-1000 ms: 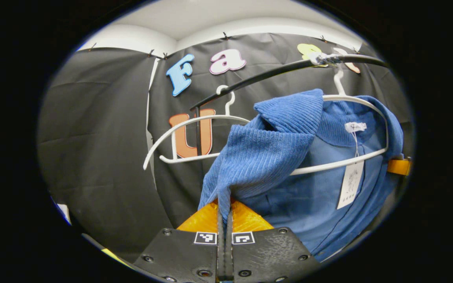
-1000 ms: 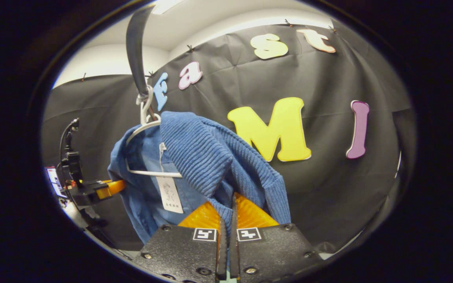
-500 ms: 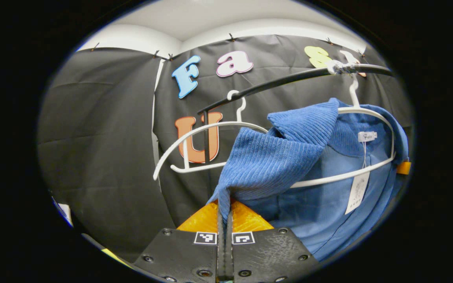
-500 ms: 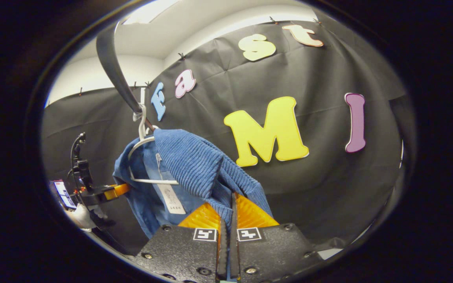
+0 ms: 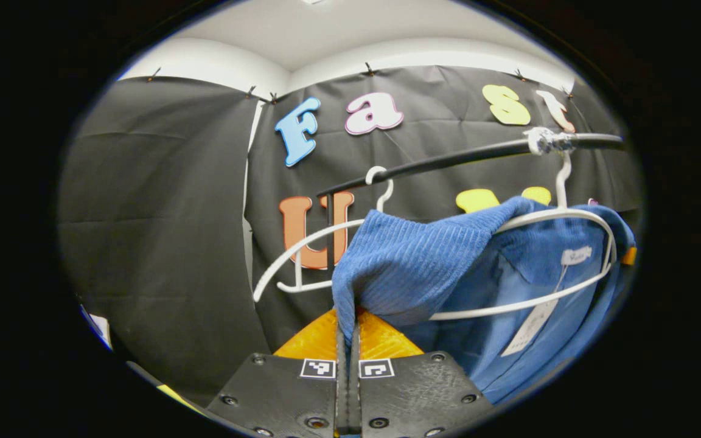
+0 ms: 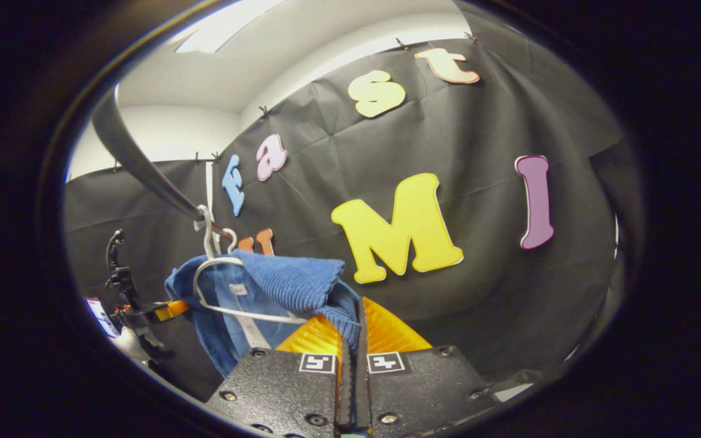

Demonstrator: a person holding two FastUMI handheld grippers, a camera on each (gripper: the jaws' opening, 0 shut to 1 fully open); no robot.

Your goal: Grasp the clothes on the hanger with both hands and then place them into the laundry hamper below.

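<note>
While garment (image 5: 423,267) drapes hanger (image 5: 569,216), empty hanger (image 5: 302,255) crowds rail (image 5: 448,161).

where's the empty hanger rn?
Left gripper view, centre: empty white hanger hangs on the black rail, left of the blue garment.

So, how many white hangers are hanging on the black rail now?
2. One empty hanger hangs toward the left of the rail in the left gripper view. The other hanger carries the blue garment, farther right. More could hang past the edge.
</note>
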